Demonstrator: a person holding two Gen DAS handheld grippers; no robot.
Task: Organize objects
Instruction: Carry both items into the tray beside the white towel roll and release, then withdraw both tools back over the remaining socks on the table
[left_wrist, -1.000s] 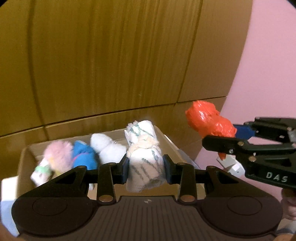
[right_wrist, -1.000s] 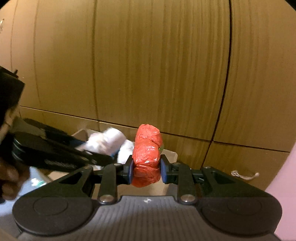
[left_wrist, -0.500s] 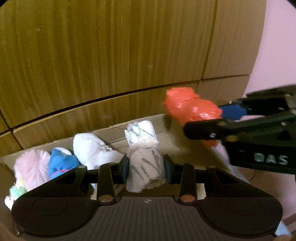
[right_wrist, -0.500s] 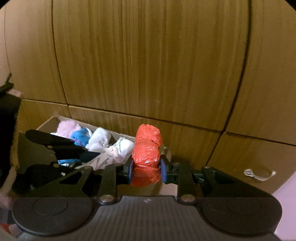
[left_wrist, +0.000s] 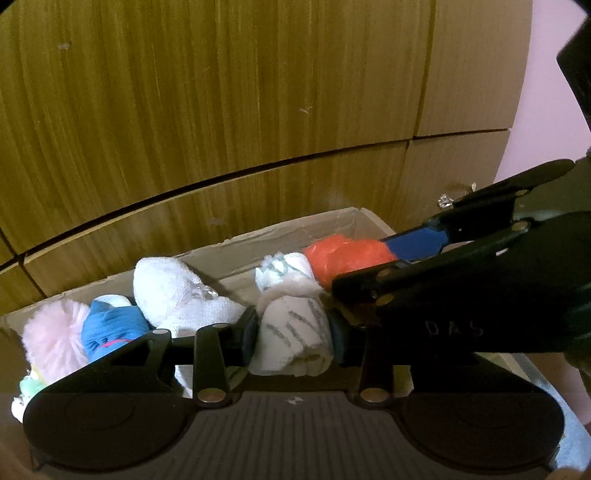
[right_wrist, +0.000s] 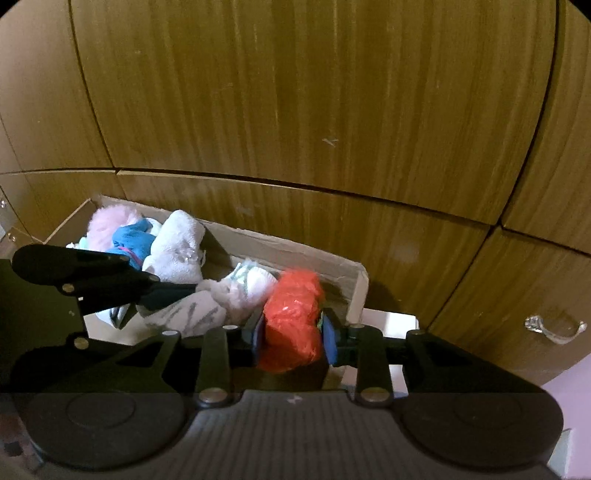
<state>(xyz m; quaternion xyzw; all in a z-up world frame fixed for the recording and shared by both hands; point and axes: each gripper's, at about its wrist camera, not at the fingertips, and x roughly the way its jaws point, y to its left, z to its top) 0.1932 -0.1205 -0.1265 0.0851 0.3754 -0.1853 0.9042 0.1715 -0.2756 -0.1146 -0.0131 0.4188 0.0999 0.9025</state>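
Observation:
A white sock roll with grey-green stripes (left_wrist: 291, 332) sits between the pads of my left gripper (left_wrist: 293, 332), whose jaws are opening; the roll still fills the gap. It hangs low inside an open cardboard box (left_wrist: 295, 230). Just to its right, a crumpled red bundle (right_wrist: 293, 321) is between the blue pads of my right gripper (right_wrist: 293, 336). Those jaws are opening too, and the pads still touch the bundle. The red bundle (left_wrist: 347, 254) rests against the striped roll near the box's right end. In the right wrist view the left gripper (right_wrist: 173, 291) reaches in from the left.
The box (right_wrist: 314, 254) stands against a wooden cabinet front (right_wrist: 295, 110). Along its left side lie a pink fluffy roll (left_wrist: 51, 332), a blue roll (left_wrist: 110, 325) and a plain white roll (left_wrist: 173, 291). A metal drawer handle (right_wrist: 554, 328) is at the lower right.
Both grippers have come down and forward into the box with their loads. The red bundle moved left until it lies beside the striped roll. Both pairs of jaws stand slightly wider.

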